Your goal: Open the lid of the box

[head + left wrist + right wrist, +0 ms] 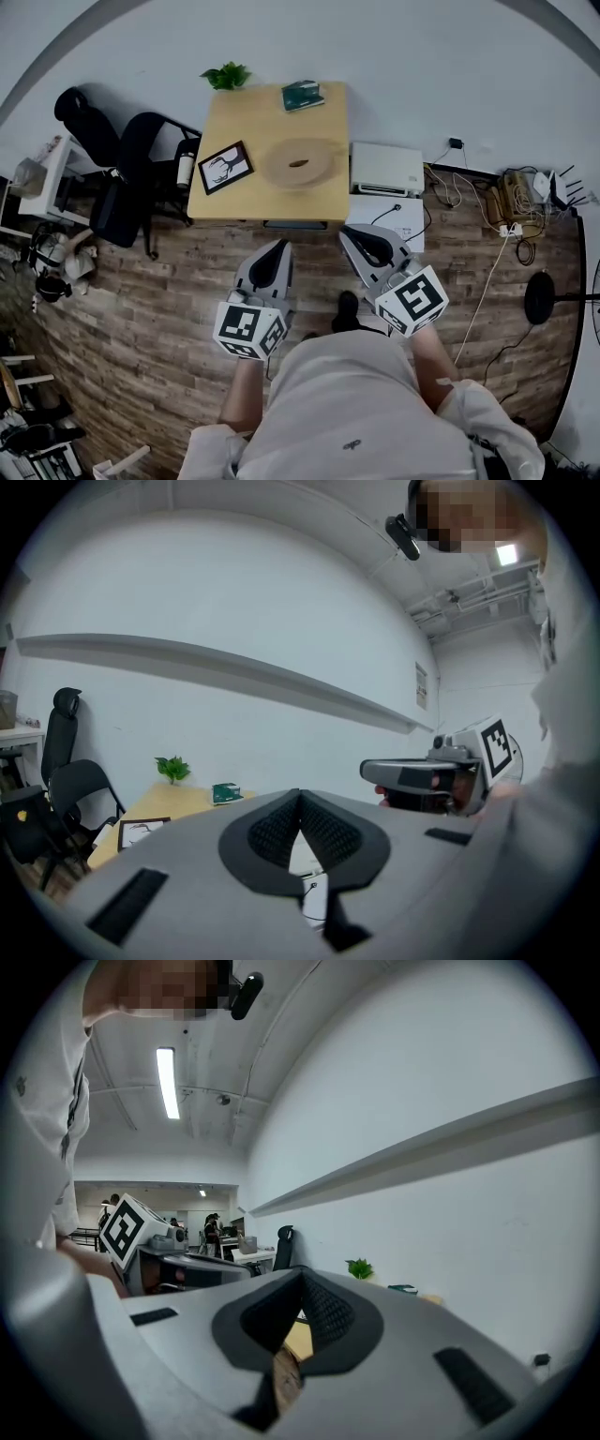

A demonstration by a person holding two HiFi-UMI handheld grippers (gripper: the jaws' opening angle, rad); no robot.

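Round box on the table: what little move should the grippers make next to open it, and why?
Probably carry both forward toward the table. The left gripper and right gripper hang over the wooden floor, well short of the round box. Both are shut and empty, so neither seems able to reach it yet.

Overhead, far — all apparently share table point(253, 112).

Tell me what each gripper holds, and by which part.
Nothing is held: the left gripper and the right gripper both have their jaws closed on nothing.
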